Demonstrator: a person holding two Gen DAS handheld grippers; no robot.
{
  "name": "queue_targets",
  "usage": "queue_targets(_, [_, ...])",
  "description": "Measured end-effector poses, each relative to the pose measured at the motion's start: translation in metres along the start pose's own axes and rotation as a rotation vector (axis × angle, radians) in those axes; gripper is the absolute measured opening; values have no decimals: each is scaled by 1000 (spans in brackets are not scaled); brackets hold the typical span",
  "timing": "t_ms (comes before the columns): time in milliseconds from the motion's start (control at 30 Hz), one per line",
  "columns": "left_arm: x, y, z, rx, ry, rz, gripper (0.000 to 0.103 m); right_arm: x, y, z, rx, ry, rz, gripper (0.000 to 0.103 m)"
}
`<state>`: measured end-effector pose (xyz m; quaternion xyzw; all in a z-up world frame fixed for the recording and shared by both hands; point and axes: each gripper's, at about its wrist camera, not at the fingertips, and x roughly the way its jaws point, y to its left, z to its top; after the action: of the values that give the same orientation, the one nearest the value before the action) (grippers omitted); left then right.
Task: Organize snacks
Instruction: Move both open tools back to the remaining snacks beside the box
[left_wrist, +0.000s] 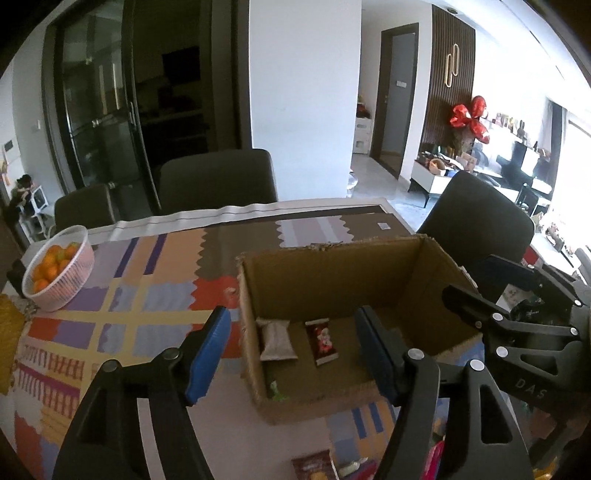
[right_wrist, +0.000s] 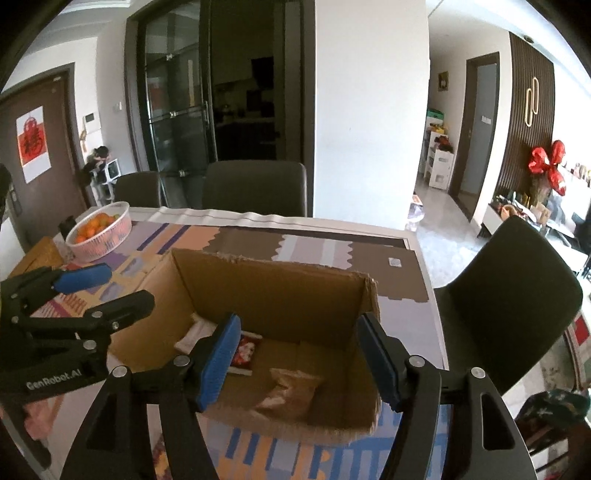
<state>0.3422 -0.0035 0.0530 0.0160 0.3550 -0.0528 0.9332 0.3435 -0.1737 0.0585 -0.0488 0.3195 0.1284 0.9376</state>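
Observation:
An open cardboard box (left_wrist: 332, 273) (right_wrist: 280, 288) stands on the patterned table. Inside lie a beige snack packet (left_wrist: 277, 339), a dark red snack packet (left_wrist: 322, 341) (right_wrist: 243, 352) and a green-white packet (left_wrist: 276, 389) in the near left corner. The right wrist view also shows a tan bag (right_wrist: 291, 393) and a white packet (right_wrist: 194, 334) in the box. My left gripper (left_wrist: 295, 354) is open and empty over the box's near left side. My right gripper (right_wrist: 301, 360) is open and empty above the box's near edge. More snack packets (left_wrist: 314, 465) lie on the table below the box.
A white basket of oranges (left_wrist: 59, 269) (right_wrist: 101, 229) sits at the table's far left. Dark chairs (left_wrist: 218, 179) (right_wrist: 506, 280) stand at the far side and the right end. The right gripper's body (left_wrist: 524, 325) is right of the box; the left gripper's body (right_wrist: 62, 325) is left of it.

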Motion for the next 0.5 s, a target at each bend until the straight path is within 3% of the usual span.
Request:
queue_targets(233, [-36,-6,-19,52,-27,9,75,-26,15,-10,-95,1,16,70])
queue_targets(500, [-54,-9,-39,81,-3,13,78,-40,29,-22,-170,89,59,70])
